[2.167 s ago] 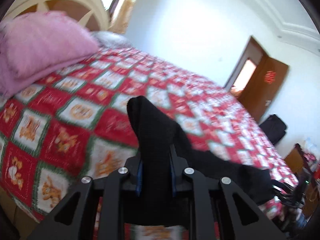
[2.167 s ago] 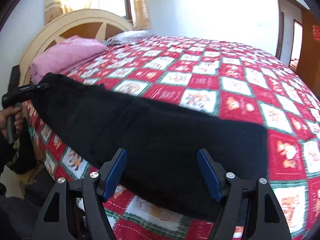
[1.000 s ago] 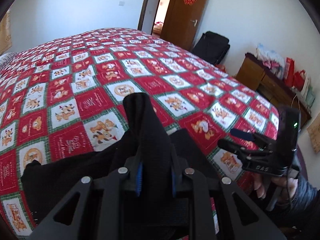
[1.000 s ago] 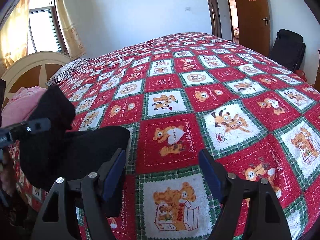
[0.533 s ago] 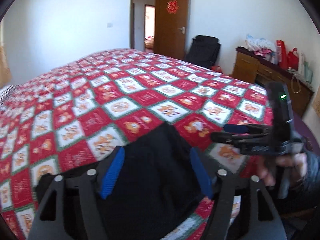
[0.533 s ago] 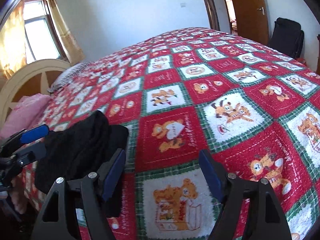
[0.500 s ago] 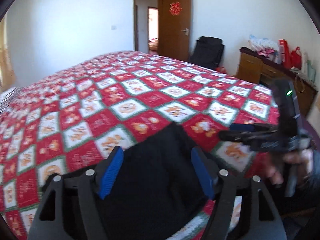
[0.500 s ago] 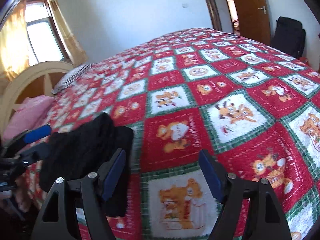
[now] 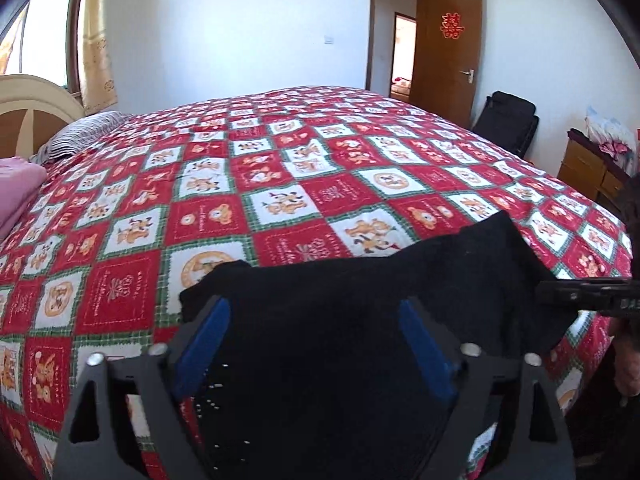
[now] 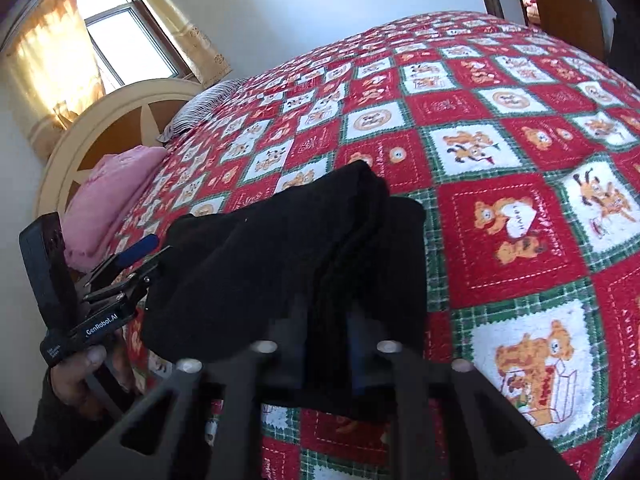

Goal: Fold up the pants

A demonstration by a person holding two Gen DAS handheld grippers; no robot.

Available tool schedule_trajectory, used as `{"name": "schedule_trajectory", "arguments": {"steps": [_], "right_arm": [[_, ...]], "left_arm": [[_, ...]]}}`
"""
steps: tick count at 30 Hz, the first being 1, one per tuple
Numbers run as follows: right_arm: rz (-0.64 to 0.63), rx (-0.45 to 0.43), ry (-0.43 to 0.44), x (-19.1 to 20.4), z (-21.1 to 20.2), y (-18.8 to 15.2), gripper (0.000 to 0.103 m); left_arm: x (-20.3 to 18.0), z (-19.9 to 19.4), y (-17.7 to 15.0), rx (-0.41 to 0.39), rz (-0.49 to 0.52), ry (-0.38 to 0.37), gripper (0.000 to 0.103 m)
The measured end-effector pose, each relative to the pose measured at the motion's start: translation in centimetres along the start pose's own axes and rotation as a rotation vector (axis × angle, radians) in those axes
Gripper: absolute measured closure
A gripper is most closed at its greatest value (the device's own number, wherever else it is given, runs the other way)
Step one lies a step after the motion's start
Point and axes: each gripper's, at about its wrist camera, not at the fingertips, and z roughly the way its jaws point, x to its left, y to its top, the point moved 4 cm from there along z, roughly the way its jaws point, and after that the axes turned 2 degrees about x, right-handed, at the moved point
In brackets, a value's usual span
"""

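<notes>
1. The step in hand looks like a change of grip between folds: the black, soft knit pants (image 9: pixel 360 300) lie bunched in a thick folded pile at the near edge of the bed, on the red, white and green bear-patterned quilt (image 9: pixel 280 184).
2. The left hand-held gripper (image 9: pixel 316 344) has just been opening; its blue pads stand wide apart over the pile, with cloth between them but not pressed.
3. The right hand-held gripper (image 10: pixel 326 354) has just been closing; its jaws are pinched together on a thick fold at the pile's near edge.
4. The next move probably calls for the left gripper to take a fresh hold on a free edge, so that both can carry the fold over and flatten it.
5. Count: one pair of pants, two grippers, one pink pillow (image 10: pixel 116 196), one striped pillow (image 9: pixel 80 136).
</notes>
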Motion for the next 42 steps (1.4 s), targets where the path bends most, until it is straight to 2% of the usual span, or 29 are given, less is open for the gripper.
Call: {"name": "schedule_trajectory", "arguments": {"steps": [3, 6, 9, 12, 13, 14, 16, 19, 20, 22, 24, 30, 33, 39, 42], "right_arm": [[0.026, -0.016, 0.007, -1.1, -1.2, -0.3, 0.088], [0.058, 0.011, -0.018, -3.0, -1.0, -1.2, 0.088], [0.099, 0.046, 0.015, -4.5, 0.1, -1.6, 0.087], [0.078, 0.025, -0.02, -4.5, -0.4, -1.2, 0.08], [0.061, 0.004, -0.069, -4.4, -0.9, -1.0, 0.068], [0.047, -0.024, -0.111, -4.2, -1.4, -0.8, 0.061], [-0.019, -0.126, -0.188, -3.0, -3.4, 0.2, 0.061], [-0.124, -0.231, -0.18, 0.0, -5.1, 1.7, 0.059], [-0.151, -0.236, -0.157, 0.9, -5.1, 2.1, 0.052], [-0.192, -0.221, -0.079, 2.8, -4.0, 2.8, 0.046], [-0.204, -0.193, -0.032, 3.6, -2.2, 3.1, 0.046], [-0.14, -0.046, -0.115, 0.8, 3.6, 2.9, 0.046], [-0.176, -0.056, -0.109, 0.6, 3.6, 2.7, 0.046], [-0.145, -0.073, -0.087, 0.4, 2.5, 2.7, 0.046], [-0.128, -0.104, -0.105, 0.0, 0.9, 2.7, 0.046]], "left_arm": [[1.3, 0.3, -0.1, -0.018, -0.022, 0.041, 0.002], [2.8, 1.7, -0.5, 0.012, -0.062, 0.067, 0.002], [3.9, 3.4, -1.6, 0.068, -0.115, 0.038, 0.002], [4.0, 3.4, -2.0, 0.067, -0.139, 0.023, 0.002], [3.9, 3.3, -2.0, 0.065, -0.133, 0.027, 0.002], [3.8, 3.1, -2.0, 0.063, -0.127, 0.032, 0.002], [3.5, 2.9, -1.9, 0.059, -0.122, 0.034, 0.002], [3.1, 2.7, -1.9, 0.057, -0.107, 0.03, 0.002], [2.9, 2.6, -1.9, 0.055, -0.094, 0.036, 0.002], [2.6, 2.6, -1.8, 0.052, -0.069, 0.049, 0.002], [2.5, 2.5, -1.8, 0.049, -0.056, 0.057, 0.002], [2.7, 2.4, -1.8, 0.052, -0.068, 0.048, 0.002], [2.7, 2.4, -1.9, 0.054, -0.068, 0.048, 0.002], [2.9, 2.1, -2.0, 0.05, -0.061, 0.049, 0.002], [3.3, 1.7, -2.1, 0.042, -0.069, 0.042, 0.002]]}}
